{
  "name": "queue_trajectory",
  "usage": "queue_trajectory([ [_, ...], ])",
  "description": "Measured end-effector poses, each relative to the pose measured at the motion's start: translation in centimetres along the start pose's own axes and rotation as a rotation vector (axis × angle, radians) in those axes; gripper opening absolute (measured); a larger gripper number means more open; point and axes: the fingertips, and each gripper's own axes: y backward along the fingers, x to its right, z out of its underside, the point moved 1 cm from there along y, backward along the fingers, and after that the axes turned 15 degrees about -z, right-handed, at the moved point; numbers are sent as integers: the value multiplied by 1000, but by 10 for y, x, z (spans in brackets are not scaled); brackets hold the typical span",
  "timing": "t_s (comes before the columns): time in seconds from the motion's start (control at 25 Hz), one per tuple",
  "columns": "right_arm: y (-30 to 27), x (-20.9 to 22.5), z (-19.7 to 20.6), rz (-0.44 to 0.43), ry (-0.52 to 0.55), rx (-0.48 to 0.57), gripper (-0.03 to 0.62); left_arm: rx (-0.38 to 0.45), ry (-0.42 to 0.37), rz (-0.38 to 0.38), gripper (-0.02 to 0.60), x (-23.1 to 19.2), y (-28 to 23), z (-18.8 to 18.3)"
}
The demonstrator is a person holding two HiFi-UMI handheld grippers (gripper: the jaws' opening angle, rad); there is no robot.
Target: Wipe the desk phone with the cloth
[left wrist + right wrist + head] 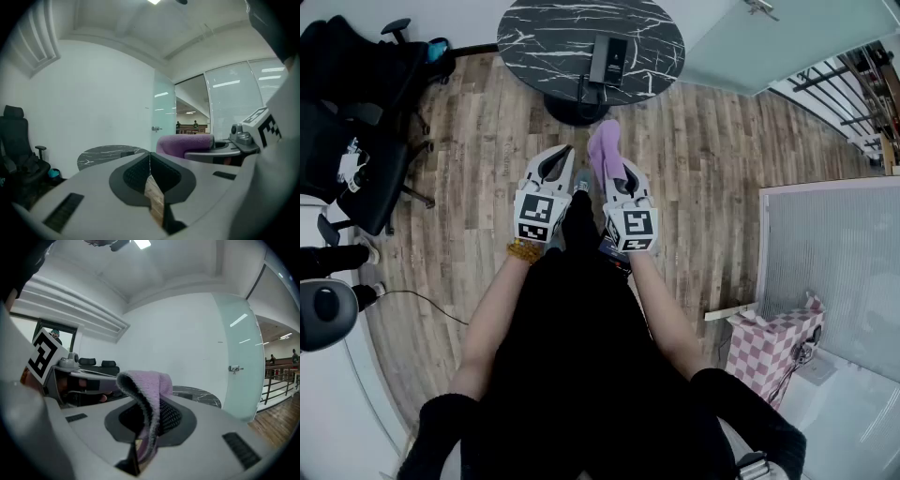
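The right claw [617,176] grips the purple cloth [603,148], the left claw [560,157] is closed on nothing, and the desk phone [608,58] sits well off on the far marble counter [534,42], so walk close first and lead with the cloth's loose fold.

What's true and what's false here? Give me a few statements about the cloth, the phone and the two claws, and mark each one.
1. The right claw is shut on the purple cloth. True.
2. The left claw holds the desk phone. False: it is shut with nothing in it, and the phone lies on the round marble table.
3. The cloth is touching the phone. False: it is held well apart from the phone, above the wood floor.
4. The phone lies flat on the table, with no claw on it. True.
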Motion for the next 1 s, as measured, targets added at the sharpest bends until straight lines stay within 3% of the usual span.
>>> queue_trajectory([
  [0.28, -17, 29, 5, -3, -99, -14, 58, -18, 30, 6, 15, -10, -26, -2],
  [1.0, -112, 138, -37, 30, -64, -48, 58, -46, 37, 51, 14, -37, -142, -33],
])
